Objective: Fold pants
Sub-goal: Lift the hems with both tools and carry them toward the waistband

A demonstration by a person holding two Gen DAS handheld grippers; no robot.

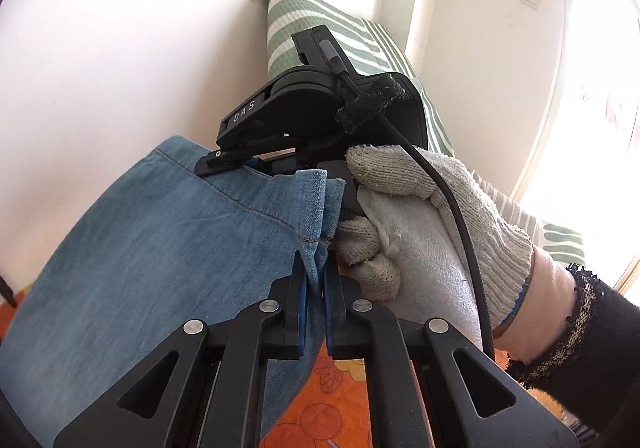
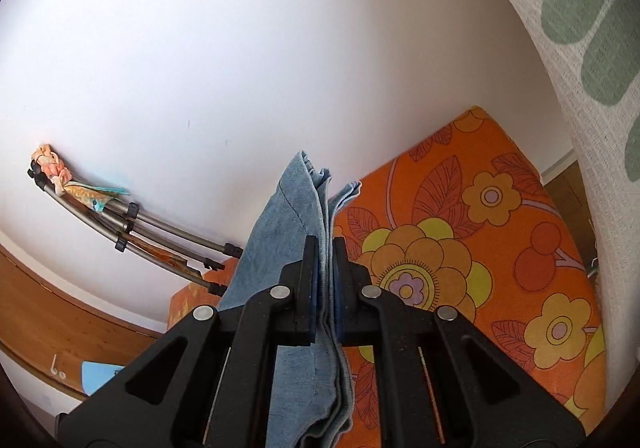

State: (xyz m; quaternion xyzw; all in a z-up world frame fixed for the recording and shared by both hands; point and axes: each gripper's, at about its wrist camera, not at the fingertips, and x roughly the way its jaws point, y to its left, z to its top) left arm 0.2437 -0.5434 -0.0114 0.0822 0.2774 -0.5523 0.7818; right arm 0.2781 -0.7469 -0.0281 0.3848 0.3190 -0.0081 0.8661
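The blue denim pants (image 1: 152, 248) hang lifted in the air, hem edge up. My left gripper (image 1: 316, 276) is shut on a hem corner of the pants. Just beyond it, the right gripper (image 1: 256, 162), held by a white-gloved hand (image 1: 432, 232), clamps the same hem edge a little farther along. In the right wrist view my right gripper (image 2: 325, 256) is shut on several layers of the denim pants (image 2: 296, 208), which stick up past the fingertips and hang down below them.
An orange flowered bed cover (image 2: 460, 248) lies below. A green-and-white striped pillow (image 1: 320, 28) leans in the wall corner. Folded tripod legs (image 2: 132, 216) lean on the white wall at left. A bright window (image 1: 600, 128) is at right.
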